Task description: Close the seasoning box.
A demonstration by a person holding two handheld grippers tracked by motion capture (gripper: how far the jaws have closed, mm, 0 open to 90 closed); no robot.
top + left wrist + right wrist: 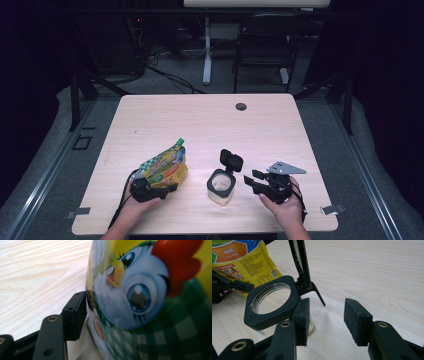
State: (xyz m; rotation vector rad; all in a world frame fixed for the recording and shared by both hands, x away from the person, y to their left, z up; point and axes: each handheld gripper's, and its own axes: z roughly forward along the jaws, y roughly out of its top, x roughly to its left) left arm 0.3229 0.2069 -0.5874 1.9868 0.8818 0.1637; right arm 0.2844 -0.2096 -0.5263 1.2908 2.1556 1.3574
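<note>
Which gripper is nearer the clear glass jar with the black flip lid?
Right. The right gripper sits open just beside the clear glass jar; the left gripper is farther off, clamped on the yellow snack bag.

Left gripper [161,189]: matte black body, flat black link arms with brass-coloured rivets and small screw holes, a rectangular black pad [75,315] with one tiny hole; black cable [121,200] looping from its rear. Right gripper [325,321]: same black build, two rough, block-shaped pads [357,320], brass rivets at the link joints, grey three-cornered plate [286,168] with small holes on top. Forearms bare, no sleeves.
</note>
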